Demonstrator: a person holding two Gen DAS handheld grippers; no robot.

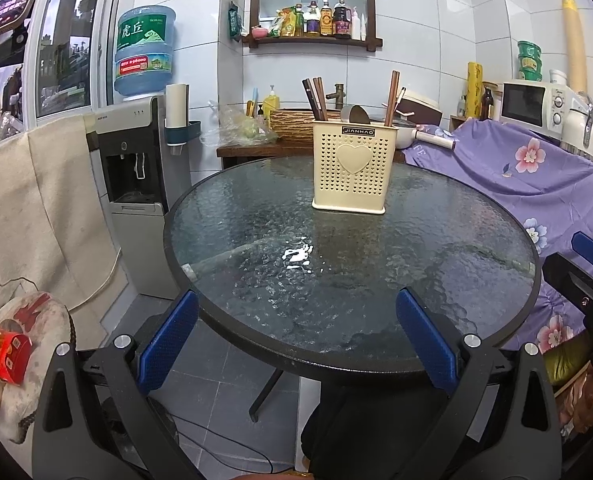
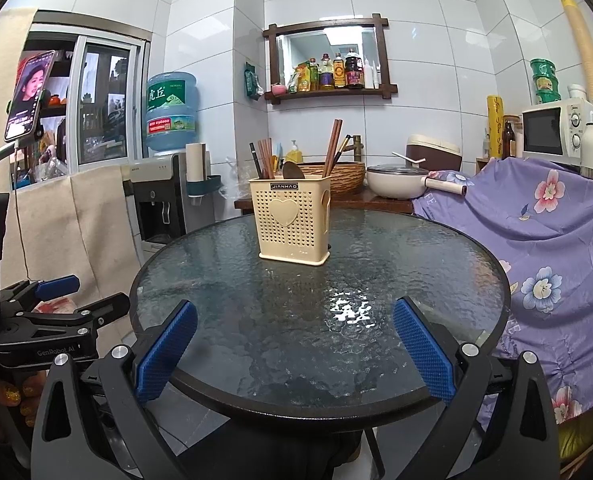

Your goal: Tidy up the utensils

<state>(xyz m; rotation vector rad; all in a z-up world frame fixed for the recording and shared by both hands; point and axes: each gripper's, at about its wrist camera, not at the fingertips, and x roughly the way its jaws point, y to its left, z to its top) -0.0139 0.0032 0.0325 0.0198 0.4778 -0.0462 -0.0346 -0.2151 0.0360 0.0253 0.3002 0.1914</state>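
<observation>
A cream perforated utensil holder [image 1: 352, 166] with a heart on its front stands upright on the far half of the round glass table [image 1: 256, 320]. Chopsticks [image 1: 316, 98] and a spoon [image 1: 358, 114] stick out of its top. It also shows in the right wrist view [image 2: 294, 218], with chopsticks [image 2: 332, 148] and a spoon [image 2: 292, 170] in it. My left gripper [image 1: 296, 344] is open and empty at the near table edge. My right gripper [image 2: 294, 350] is open and empty at the near edge too. Each gripper shows in the other's view, the right one [image 1: 592, 276] and the left one [image 2: 56, 304].
A water dispenser [image 1: 136, 168] stands left of the table. A purple flowered cloth [image 1: 536, 176] covers furniture on the right. Behind the table a wooden counter holds a woven basket [image 2: 344, 176] and a white pot [image 2: 396, 186]. A microwave [image 2: 556, 132] sits at the far right.
</observation>
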